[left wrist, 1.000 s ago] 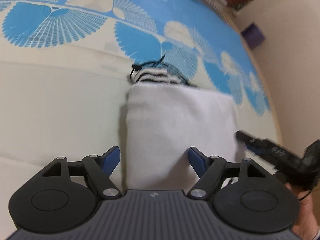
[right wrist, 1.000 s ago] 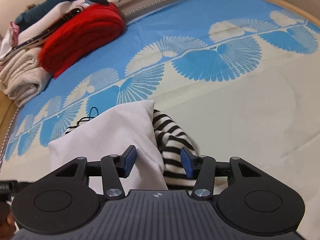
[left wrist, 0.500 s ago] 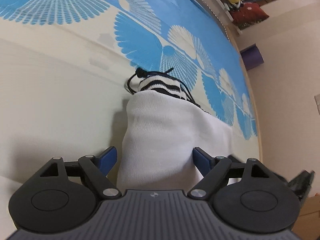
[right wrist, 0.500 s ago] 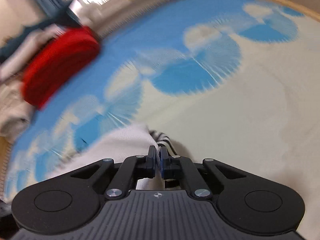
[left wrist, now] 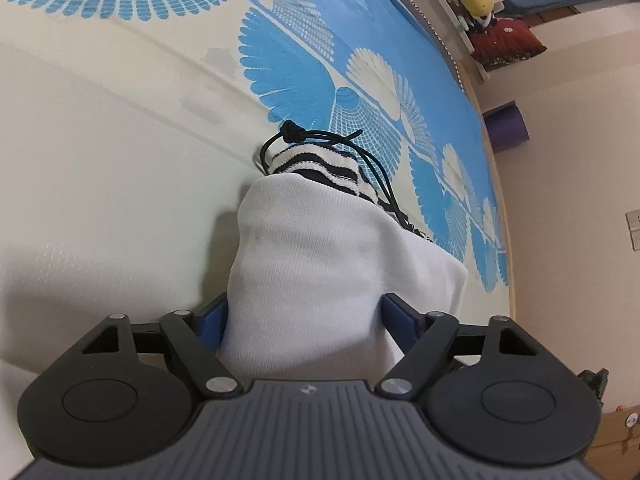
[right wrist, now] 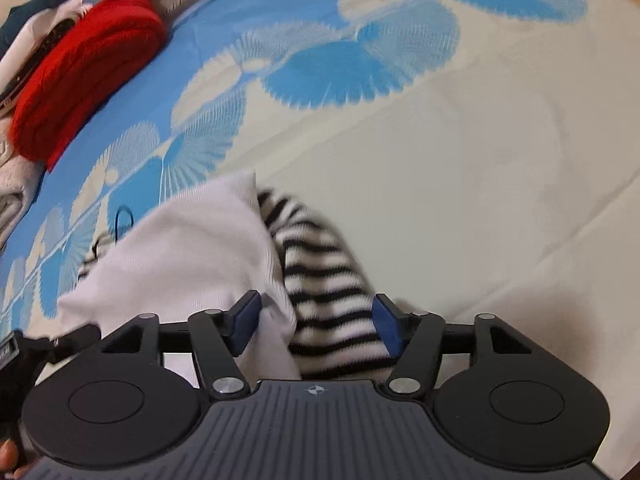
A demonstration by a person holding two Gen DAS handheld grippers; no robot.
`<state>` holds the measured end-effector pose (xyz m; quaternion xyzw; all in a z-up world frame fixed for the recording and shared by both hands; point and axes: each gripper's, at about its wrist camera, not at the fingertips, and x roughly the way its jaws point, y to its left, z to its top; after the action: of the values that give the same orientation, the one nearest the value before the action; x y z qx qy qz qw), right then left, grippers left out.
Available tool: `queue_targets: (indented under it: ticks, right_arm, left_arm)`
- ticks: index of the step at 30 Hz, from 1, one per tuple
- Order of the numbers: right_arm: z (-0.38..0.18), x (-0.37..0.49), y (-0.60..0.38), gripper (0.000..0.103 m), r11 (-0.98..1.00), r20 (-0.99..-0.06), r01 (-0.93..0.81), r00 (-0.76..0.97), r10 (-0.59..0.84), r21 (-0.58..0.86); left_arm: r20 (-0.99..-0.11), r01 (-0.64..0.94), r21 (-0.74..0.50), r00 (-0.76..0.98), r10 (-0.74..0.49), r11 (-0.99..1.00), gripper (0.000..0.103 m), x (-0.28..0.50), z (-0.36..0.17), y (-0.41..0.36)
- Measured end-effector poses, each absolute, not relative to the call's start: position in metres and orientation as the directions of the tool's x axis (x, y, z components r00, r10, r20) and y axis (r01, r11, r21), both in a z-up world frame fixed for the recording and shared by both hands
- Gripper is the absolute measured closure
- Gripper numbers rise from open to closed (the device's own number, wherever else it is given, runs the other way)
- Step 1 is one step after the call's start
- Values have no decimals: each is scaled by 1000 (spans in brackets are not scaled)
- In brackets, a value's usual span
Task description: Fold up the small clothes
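White ribbed knit garment (left wrist: 320, 264) is lying on the cream-and-blue patterned bedspread (left wrist: 100, 140), covering a black-and-white striped piece (right wrist: 332, 280); I'm keeping my left gripper (left wrist: 306, 318) and right gripper (right wrist: 316, 320) spread wide around them.

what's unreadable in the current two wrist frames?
- Striped garment: smeared by motion in the right wrist view; in the left wrist view the white cloth covers most of it.
- White cloth's near edge: hidden behind the left tongs, so contact is unclear.
- Clothes pile: cut off by the right view's left edge.
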<state>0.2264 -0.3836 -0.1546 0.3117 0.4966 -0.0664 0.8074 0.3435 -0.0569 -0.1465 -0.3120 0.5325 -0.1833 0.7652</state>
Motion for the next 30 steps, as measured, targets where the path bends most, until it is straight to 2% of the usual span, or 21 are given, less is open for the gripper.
queue_targets:
  ticks: [1, 4, 5, 6, 8, 11, 14, 17, 19, 20, 22, 23, 24, 26, 29, 30]
  right_arm:
    - [-158, 227, -382, 39, 797, -850, 417, 483, 213, 436]
    - [-161, 230, -378, 43, 808, -855, 402, 469, 222, 430]
    - [-161, 231, -377, 61, 808, -849, 392, 476, 231, 439]
    - [-160, 232, -376, 87, 799, -835, 380, 489, 254, 466]
    - [-155, 233, -372, 94, 797, -816, 366, 520, 253, 480]
    - [-143, 235, -367, 96, 797, -777, 343, 584, 234, 498]
    - [-125, 237, -360, 96, 779, -688, 288, 686, 238, 557]
    - [-110, 240, -347, 96, 793, -614, 214, 752, 239, 570]
    - [-106, 245, -339, 96, 812, -605, 190, 762, 233, 552]
    - [-107, 250, -334, 96, 823, -618, 193, 754, 224, 534]
    - [-114, 259, -327, 91, 851, -683, 244, 710, 171, 466]
    - [-119, 263, -325, 79, 858, -716, 275, 684, 142, 433]
    - [-122, 265, -324, 77, 860, -737, 301, 666, 119, 411]
    - [-124, 264, -326, 76, 854, -742, 313, 659, 119, 415]
    - [-122, 258, -328, 55, 844, -729, 294, 667, 155, 449]
    - [-123, 257, -327, 52, 841, -727, 285, 664, 174, 461]
  left_arm:
    - [-700, -40, -669, 367, -612, 742, 26, 343, -144, -58]
    - [-695, 33, -645, 391, -604, 764, 55, 342, -132, -62]
    - [-686, 63, -641, 401, -607, 765, 59, 340, -125, -64]
    - [-676, 96, -632, 415, -609, 769, 62, 339, -118, -65]
    - [-658, 169, -591, 464, -593, 789, 63, 336, -99, -67]
    - [-631, 215, -531, 545, -552, 820, 63, 334, -77, -62]
    - [-599, 205, -493, 625, -501, 845, 63, 336, -61, -48]
    - [-578, 177, -482, 672, -463, 858, 57, 339, -51, -34]
    - [-571, 128, -468, 711, -410, 874, 37, 339, -45, -24]
    - [-560, 97, -451, 743, -366, 887, 34, 339, -40, -17]
    - [-554, 93, -415, 763, -332, 905, 31, 335, -34, -11]
    - [-564, 102, -409, 753, -339, 907, 31, 334, -32, -10]
    - [-576, 114, -410, 736, -354, 905, 31, 332, -31, -10]
    - [-602, 155, -409, 695, -394, 899, 32, 329, -30, -12]
    - [-648, 226, -368, 633, -424, 902, 33, 322, -35, -19]
    - [-668, 243, -356, 609, -428, 902, 33, 319, -39, -22]
